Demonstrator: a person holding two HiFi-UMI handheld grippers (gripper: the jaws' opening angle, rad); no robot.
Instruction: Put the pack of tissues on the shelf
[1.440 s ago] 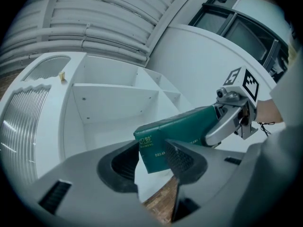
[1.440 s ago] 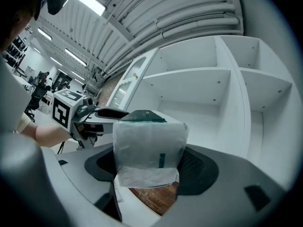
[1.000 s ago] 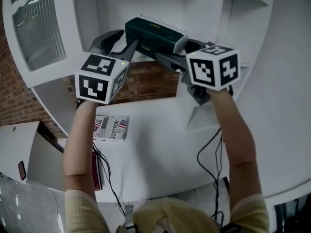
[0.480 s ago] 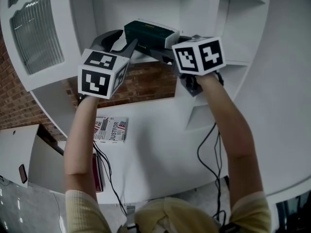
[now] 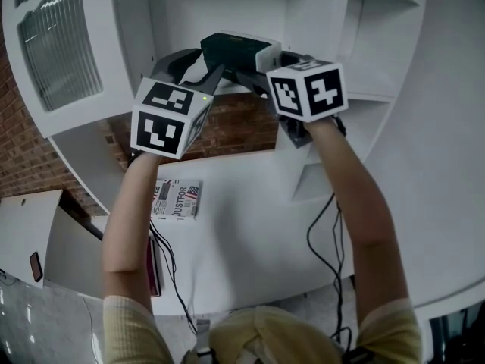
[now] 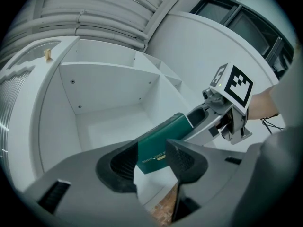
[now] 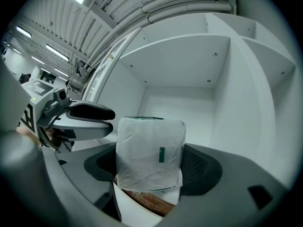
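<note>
The pack of tissues (image 5: 235, 51) is dark green with a clear-wrapped white end (image 7: 150, 148). My right gripper (image 5: 265, 63) is shut on it, a pad pressing on each side, and holds it level at the mouth of the white shelf compartment (image 5: 220, 6). My left gripper (image 5: 198, 67) stands open just left of the pack, with nothing between its pads. In the left gripper view the green pack (image 6: 163, 143) shows beyond the open jaws, with the right gripper (image 6: 213, 119) behind it. The right gripper view has the left gripper (image 7: 80, 117) at its left.
The compartment has a back wall (image 7: 175, 103), side walls and a board above. A glazed cabinet door (image 5: 57, 44) stands at the left. Below are a brick wall (image 5: 227, 127), a white table (image 5: 250, 226) with a magazine (image 5: 176, 199), and dangling cables (image 5: 326, 241).
The right gripper has swung left with the pack, ending closer to the left gripper. The pack sits slightly further toward the shelf. The left gripper has barely shifted.
</note>
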